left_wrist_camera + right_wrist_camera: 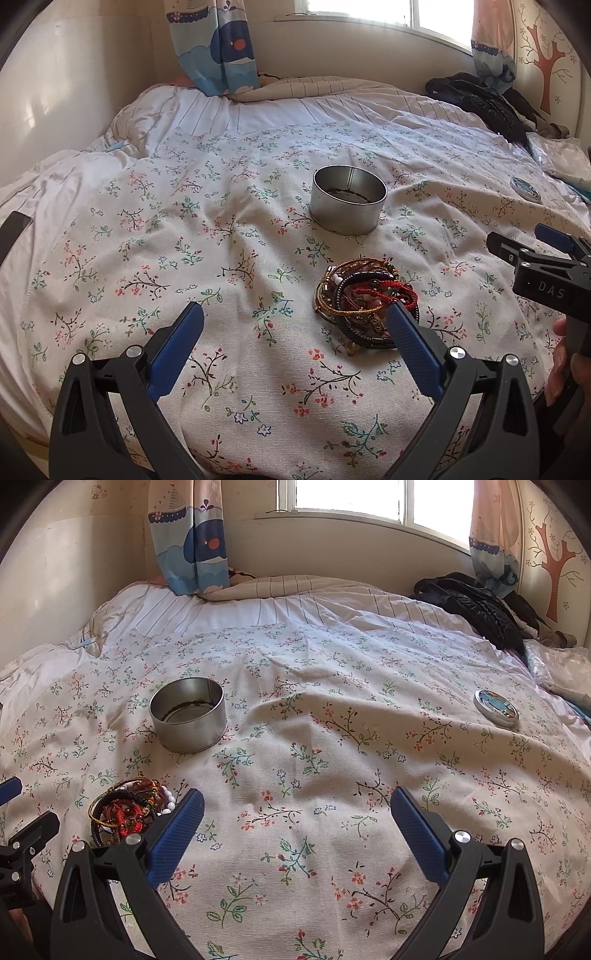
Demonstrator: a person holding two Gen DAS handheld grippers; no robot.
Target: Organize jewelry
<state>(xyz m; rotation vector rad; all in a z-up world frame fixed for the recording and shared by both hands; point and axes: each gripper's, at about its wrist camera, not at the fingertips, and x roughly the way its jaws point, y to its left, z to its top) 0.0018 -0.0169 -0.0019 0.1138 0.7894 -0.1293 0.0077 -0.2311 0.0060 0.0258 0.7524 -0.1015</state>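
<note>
A big bed fills both views. It is covered by a white cloth with small flowers (229, 229). Behind it lies a white striped blanket (258, 107). A bright window (354, 498) is on the back wall, with a curtain showing a blue whale (192, 542) hanging at its left. A black jacket (476, 605) is heaped at the far right corner of the bed.

A round silver tin (347, 199) stands upright on the flowery cloth, open at the top. Its lid (496, 708), with a blue picture on it, lies flat far off to the right, well apart from the tin.

The jewelry, a tangled pile of bracelets (365, 299), lies on the cloth nearer to the cameras than the tin and apart from it. The pile has red cords, black cords, gold cords and some white beads.

The left claw (295, 350) has its two blue fingers spread wide apart, holding nothing. Its right finger (413, 354) covers the near edge of the pile in the left view.

The right claw (297, 832) is also spread wide and holds nothing. Only cloth lies between its fingers. The bracelets sit just beyond its left finger (177, 838).
</note>
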